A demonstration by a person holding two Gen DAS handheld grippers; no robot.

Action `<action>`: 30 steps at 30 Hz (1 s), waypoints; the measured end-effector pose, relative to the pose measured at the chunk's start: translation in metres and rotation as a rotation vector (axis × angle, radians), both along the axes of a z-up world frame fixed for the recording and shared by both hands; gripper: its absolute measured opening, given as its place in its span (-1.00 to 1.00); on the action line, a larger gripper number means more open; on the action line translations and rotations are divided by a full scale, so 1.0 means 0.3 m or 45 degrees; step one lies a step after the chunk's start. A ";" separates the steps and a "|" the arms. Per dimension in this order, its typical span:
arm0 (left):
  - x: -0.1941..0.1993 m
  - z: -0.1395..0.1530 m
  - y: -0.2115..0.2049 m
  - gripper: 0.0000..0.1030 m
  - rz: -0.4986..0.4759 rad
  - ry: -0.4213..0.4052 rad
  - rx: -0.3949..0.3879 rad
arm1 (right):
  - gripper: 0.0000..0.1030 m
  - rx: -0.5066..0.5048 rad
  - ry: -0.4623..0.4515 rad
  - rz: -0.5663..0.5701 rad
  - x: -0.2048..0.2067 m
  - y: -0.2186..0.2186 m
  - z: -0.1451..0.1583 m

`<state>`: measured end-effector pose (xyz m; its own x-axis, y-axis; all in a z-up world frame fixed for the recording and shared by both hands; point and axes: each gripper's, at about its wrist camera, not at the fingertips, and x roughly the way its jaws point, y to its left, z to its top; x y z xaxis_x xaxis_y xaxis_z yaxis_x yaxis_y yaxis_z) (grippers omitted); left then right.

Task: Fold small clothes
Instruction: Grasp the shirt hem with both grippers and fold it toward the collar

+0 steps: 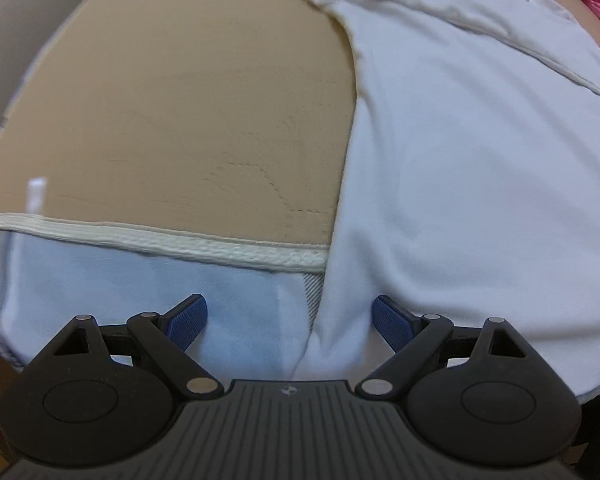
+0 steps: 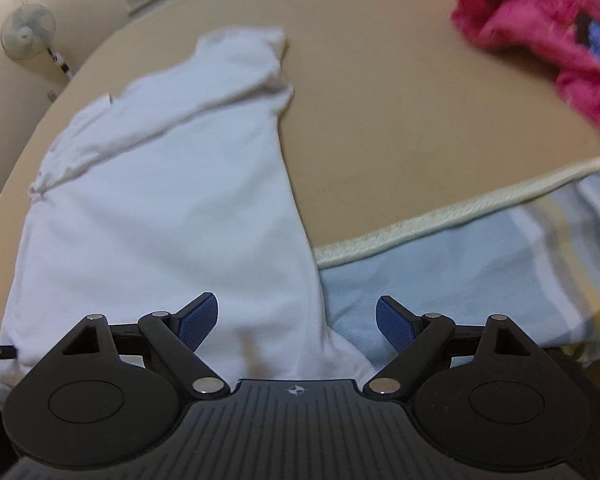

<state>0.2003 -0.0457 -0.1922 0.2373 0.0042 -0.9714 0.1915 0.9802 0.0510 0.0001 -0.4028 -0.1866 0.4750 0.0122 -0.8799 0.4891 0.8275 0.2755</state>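
We are holding two wide-open grippers over a white garment draped across a bed's near edge.

Left gripper (image 1: 290, 322) and right gripper (image 2: 297, 322) are gripping nothing; the white garment (image 2: 172, 200) is lying on the tan mat (image 2: 400, 120), its hem overhanging the near edge.

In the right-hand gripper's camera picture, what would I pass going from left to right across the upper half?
Fan → white shirt → bare tan mat → pink cloth.
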 end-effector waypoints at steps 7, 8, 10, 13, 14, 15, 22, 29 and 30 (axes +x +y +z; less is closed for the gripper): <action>0.001 0.032 -0.021 -0.12 -0.104 0.048 -0.107 | 0.37 0.071 0.063 0.118 0.030 0.040 -0.072; -0.011 0.043 -0.027 -0.28 -0.123 0.059 -0.108 | -0.05 0.090 0.060 0.134 0.023 0.047 -0.068; -0.034 0.060 -0.032 -0.92 -0.146 0.060 -0.112 | -0.66 0.149 0.052 0.140 0.007 0.053 -0.060; -0.057 0.115 -0.012 -0.92 -0.089 0.025 -0.143 | -0.89 0.169 0.001 0.113 -0.018 0.055 -0.009; -0.065 0.147 -0.002 -0.93 -0.070 0.004 -0.157 | -0.89 0.184 -0.046 0.092 -0.027 0.052 0.029; -0.076 0.187 0.009 -0.93 -0.063 -0.024 -0.185 | -0.89 0.196 -0.087 0.081 -0.030 0.044 0.068; -0.201 0.424 0.000 -0.95 -0.180 -0.224 -0.278 | -0.91 0.195 -0.344 0.088 -0.098 0.031 0.303; -0.402 0.502 0.071 -0.95 -0.210 -0.231 -0.312 | -0.91 0.243 -0.360 0.079 -0.304 0.077 0.371; -0.449 0.501 0.088 -0.95 -0.219 -0.221 -0.313 | -0.91 0.260 -0.342 0.071 -0.350 0.086 0.375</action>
